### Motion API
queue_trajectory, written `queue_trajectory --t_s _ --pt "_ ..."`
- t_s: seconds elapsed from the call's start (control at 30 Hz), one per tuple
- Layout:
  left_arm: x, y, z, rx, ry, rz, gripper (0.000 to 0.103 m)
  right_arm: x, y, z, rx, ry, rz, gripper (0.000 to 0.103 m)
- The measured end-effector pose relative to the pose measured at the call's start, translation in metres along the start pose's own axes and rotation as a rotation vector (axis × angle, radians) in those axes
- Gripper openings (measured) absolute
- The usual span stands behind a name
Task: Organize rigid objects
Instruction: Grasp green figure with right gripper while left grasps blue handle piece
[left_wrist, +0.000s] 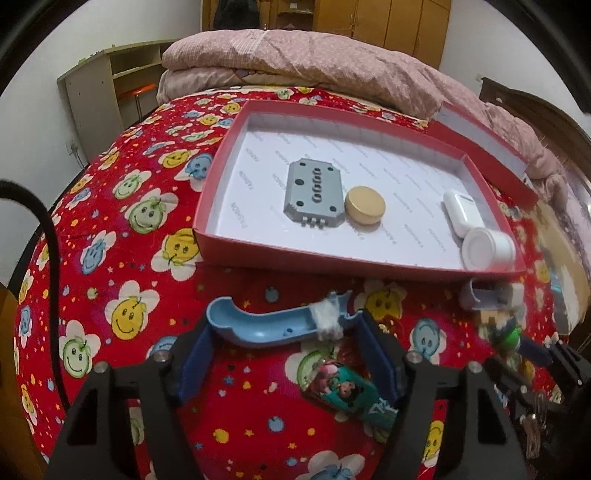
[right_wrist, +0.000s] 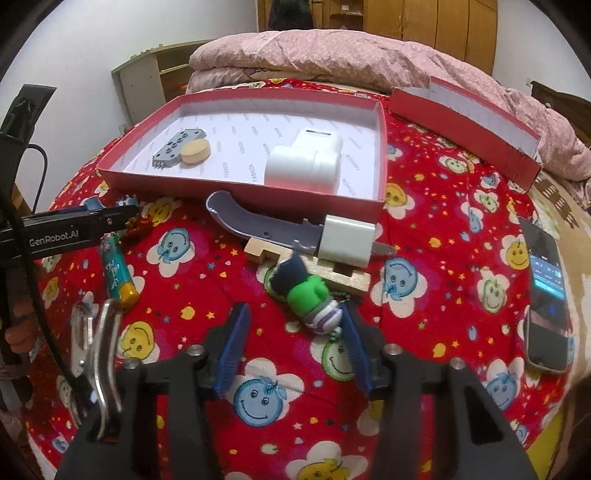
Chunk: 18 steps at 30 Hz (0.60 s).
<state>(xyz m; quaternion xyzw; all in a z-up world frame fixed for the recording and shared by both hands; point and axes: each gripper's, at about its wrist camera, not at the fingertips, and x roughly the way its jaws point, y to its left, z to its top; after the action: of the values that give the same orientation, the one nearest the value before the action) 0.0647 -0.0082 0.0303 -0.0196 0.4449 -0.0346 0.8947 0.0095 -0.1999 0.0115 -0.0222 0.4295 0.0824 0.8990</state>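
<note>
A red box (left_wrist: 354, 264) (right_wrist: 236, 188) on the red bedspread holds a grey plate (left_wrist: 314, 192) (right_wrist: 173, 149), a tan disc (left_wrist: 365, 205) (right_wrist: 195, 149), a white case (left_wrist: 463, 212) (right_wrist: 319, 142) and a white jar (left_wrist: 487, 249) (right_wrist: 301, 168). My left gripper (left_wrist: 286, 350) is open just behind a blue slide piece (left_wrist: 266, 325), above a lighter (left_wrist: 347, 395) (right_wrist: 116, 273). My right gripper (right_wrist: 293, 341) is open, with a green toy figure (right_wrist: 312, 295) between its fingertips. A purple slide piece (right_wrist: 255, 223), white charger (right_wrist: 347, 240) and wooden block (right_wrist: 325, 267) lie beyond.
The box lid (right_wrist: 469, 129) (left_wrist: 484, 147) lies at the back right. A phone (right_wrist: 546, 299) lies at the right edge. Keys (right_wrist: 96, 350) lie at the left. A folded pink quilt (left_wrist: 303, 62) is behind the box.
</note>
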Motion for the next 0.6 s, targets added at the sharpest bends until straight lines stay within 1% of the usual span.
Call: queue_trajectory --t_s 0.2,0.33,0.5,0.6 --pt "-0.006 0.002 -0.002 0.002 -0.003 -0.009 0.076 -0.004 -0.009 -0.001 0.039 -0.019 0.016 0.029" --pt "-0.013 0.002 -0.003 0.009 -0.015 -0.012 0.076 -0.01 -0.013 -0.001 0.078 -0.038 0.069 0.025" --pt "-0.021 0.002 -0.001 0.01 -0.034 -0.016 0.076 -0.013 -0.01 -0.001 0.061 -0.044 0.068 0.023" --pt "-0.025 0.003 0.0 0.009 -0.044 -0.018 0.076 -0.013 -0.003 -0.002 0.02 -0.041 0.063 0.023"
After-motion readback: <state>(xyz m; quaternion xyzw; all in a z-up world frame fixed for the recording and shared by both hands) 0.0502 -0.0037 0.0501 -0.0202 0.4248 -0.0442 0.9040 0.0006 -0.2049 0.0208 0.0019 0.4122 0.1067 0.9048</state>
